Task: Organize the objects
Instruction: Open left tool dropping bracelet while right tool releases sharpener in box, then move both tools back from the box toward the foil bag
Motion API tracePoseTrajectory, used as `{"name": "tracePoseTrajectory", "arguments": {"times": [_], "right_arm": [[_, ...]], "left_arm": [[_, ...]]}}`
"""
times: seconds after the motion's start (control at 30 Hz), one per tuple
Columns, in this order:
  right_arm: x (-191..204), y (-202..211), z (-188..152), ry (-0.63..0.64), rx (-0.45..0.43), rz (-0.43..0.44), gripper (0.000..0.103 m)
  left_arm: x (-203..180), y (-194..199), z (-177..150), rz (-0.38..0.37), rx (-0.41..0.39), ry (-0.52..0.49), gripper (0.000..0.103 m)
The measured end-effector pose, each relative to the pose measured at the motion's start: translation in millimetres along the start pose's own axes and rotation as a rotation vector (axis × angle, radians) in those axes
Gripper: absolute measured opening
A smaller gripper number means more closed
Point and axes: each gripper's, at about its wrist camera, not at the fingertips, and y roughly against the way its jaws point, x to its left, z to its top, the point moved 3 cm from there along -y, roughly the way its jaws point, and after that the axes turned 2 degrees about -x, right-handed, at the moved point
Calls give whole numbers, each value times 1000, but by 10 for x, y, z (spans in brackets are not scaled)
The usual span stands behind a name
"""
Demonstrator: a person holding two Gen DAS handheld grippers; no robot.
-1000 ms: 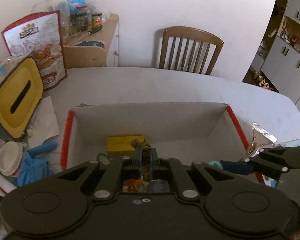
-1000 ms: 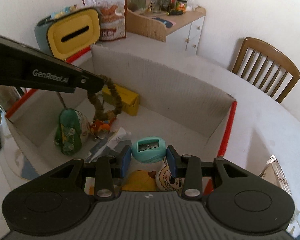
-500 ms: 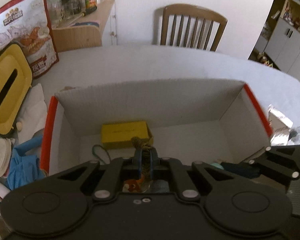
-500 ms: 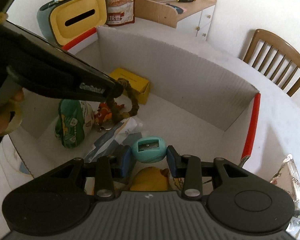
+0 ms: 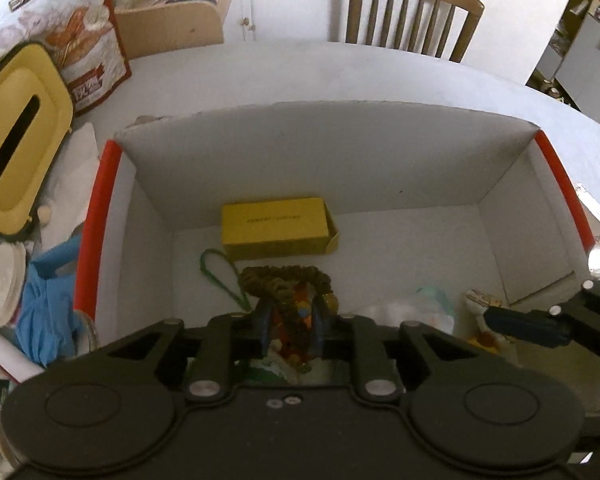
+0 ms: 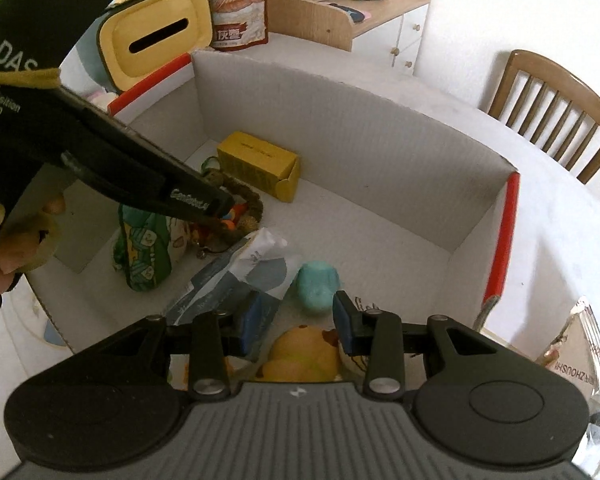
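A white cardboard box [image 5: 100, 220] with red edges holds several items. My left gripper [image 5: 292, 320] is low inside it, open, its fingers either side of a brown rope ring [image 5: 288, 280] with an orange charm that lies on the box floor by a yellow carton [image 5: 274, 226]. In the right wrist view the left gripper [image 6: 220, 210] tip rests at the ring [image 6: 254, 204]. My right gripper [image 6: 298, 322] is open, and a teal sharpener [image 6: 318, 286] lies on the floor just beyond its fingers. A green pouch [image 6: 144, 256], a white-blue packet [image 6: 240, 276] and a yellow plush [image 6: 300, 354] lie nearby.
Left of the box stand a yellow tissue holder [image 5: 16, 140], a snack bag [image 5: 72, 40], a blue glove [image 5: 46, 300] and stacked lids. A foil packet [image 6: 580, 348] lies right of the box. A wooden chair [image 5: 412, 12] and a cabinet [image 6: 380, 12] sit beyond the table.
Both grippers moved down into the box. The left let go of the rope ring, which now lies on the floor. The right opened and the teal sharpener dropped out.
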Motion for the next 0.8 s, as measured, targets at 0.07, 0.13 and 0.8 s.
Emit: {"name": "tracePoseTrajectory", "arguments": {"times": [0.07,0.13,0.8], "right_arm": [[-24,38,-11,-16,-5,12,39],[-39,85,-21,-29,-16,21,42],[-140,853,-105,-97,-143,69,54]], "left_arm": [[24,10,-6,-1,1,11,27],[46,33,-14,-6,-5,21,38],[-75,702,-124,-71,-152,18,64]]}}
